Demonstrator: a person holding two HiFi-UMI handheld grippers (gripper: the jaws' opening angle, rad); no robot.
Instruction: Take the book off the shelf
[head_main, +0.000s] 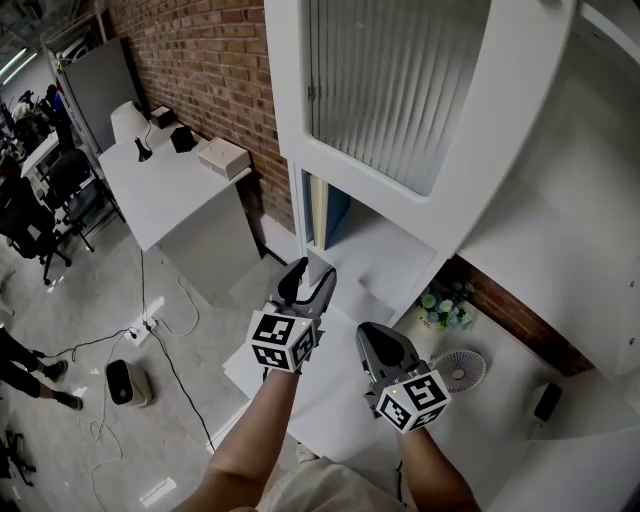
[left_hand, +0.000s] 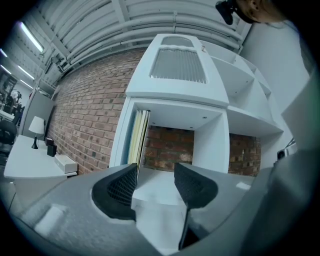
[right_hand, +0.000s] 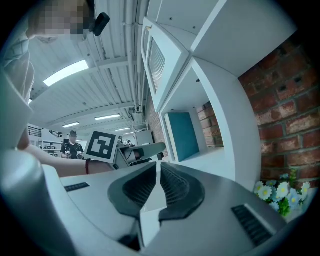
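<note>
Aiming at shelf: left gripper (head_main: 312, 281) is pointing level into the shelf's (head_main: 420, 205) open bay, short of the bay's front edge.
Left gripper state: jaws are standing wide apart in the left gripper view (left_hand: 155, 175), nothing is sitting between them, only the shelf board is showing in the gap.
Right gripper: right gripper (head_main: 384, 347) is hanging back outside the shelf, beside the left one; jaws are sitting pressed together and empty (right_hand: 159, 174).
Book: book (head_main: 334, 213) is standing upright at the far left of the shelf's bay, against the bay's left wall. It is showing a blue cover in the right gripper view (right_hand: 182, 135) and a cream edge in the left gripper view (left_hand: 139, 136). Cannot tell whether it is one book or several.
Handling: probably stiff and flat, moderately heavy for one pinch, with a smooth cover likely slipping under a light grip. Not fragile, though pages are likely bending if pinched alone.
Grip spot: probably pinching across the covers at the front edge facing out of the shelf, about mid-height, so it is not swinging.
Risk: the shelf's left wall is leaving little room for the outer jaw, so tipping the book off the wall first is looking necessary.
</note>
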